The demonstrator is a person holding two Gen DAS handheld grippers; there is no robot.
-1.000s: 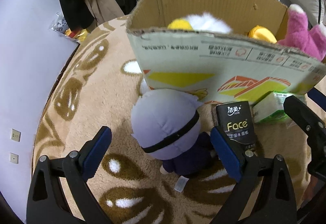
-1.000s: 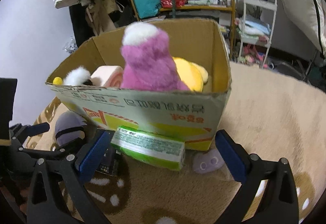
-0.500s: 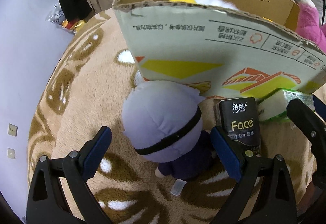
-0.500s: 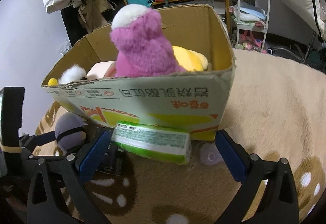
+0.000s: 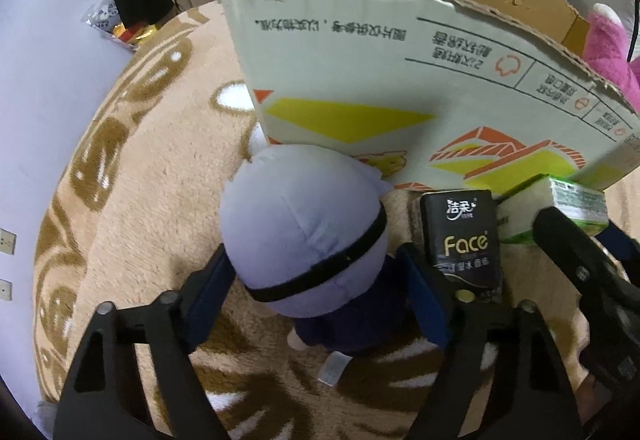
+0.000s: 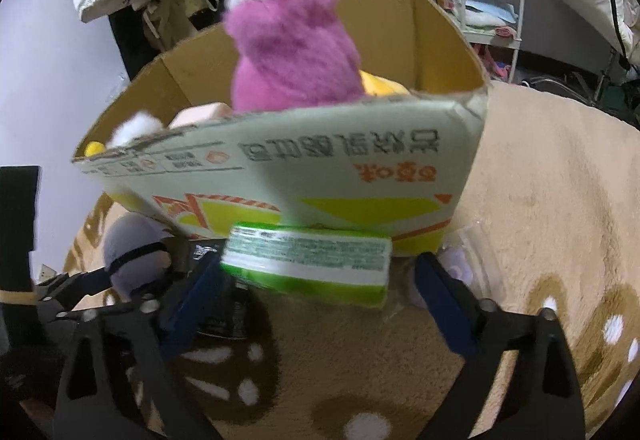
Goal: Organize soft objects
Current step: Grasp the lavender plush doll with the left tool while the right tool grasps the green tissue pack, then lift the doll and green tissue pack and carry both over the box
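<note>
My left gripper (image 5: 316, 300) is closing around the doll (image 5: 304, 240), which sits on the rug (image 5: 152, 167) against the box's (image 5: 400, 71) near wall; the blue pads flank its head, and I cannot tell whether they press it yet. My right gripper (image 6: 320, 296) is closing too, the green tissue pack (image 6: 308, 264) between its jaws, pads apart from it. A black tissue pack (image 5: 464, 236) stands between doll and green pack. A pink plush (image 6: 292, 43) sticks up out of the box.
</note>
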